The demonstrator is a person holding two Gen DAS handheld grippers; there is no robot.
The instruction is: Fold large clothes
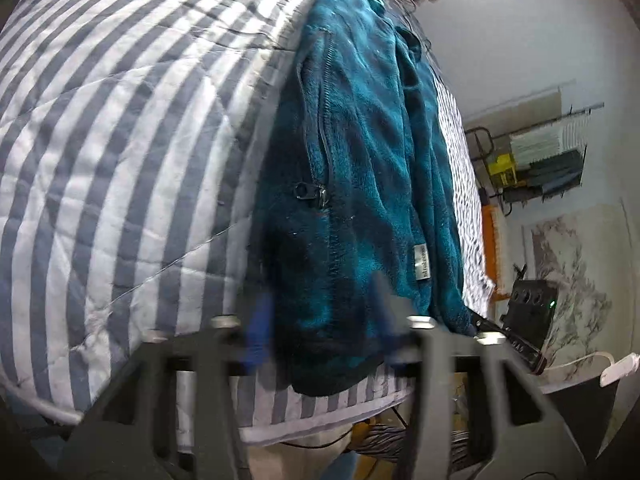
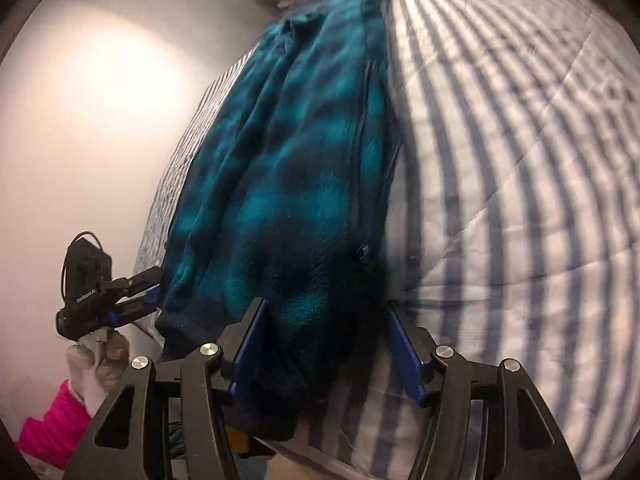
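A teal fleece jacket [image 1: 360,152] with a zip lies folded lengthwise on a striped grey-and-white quilt [image 1: 120,152]. Its near hem hangs at the bed's edge. My left gripper [image 1: 320,336] is open, its blue-padded fingers straddling the hem's near corner. My right gripper [image 2: 324,344] is open too, its fingers on either side of the jacket's [image 2: 292,168] near end. The left gripper also shows in the right wrist view [image 2: 148,292], fingers at the jacket's left edge, held by a gloved hand. The right gripper shows in the left wrist view [image 1: 496,328].
The quilt [image 2: 520,160] covers the bed widely beside the jacket. A white wall [image 2: 80,120] is on one side. Shelving with boxes [image 1: 540,160] and a marbled panel [image 1: 572,272] stand past the bed. Cables [image 1: 384,440] lie under the bed's edge.
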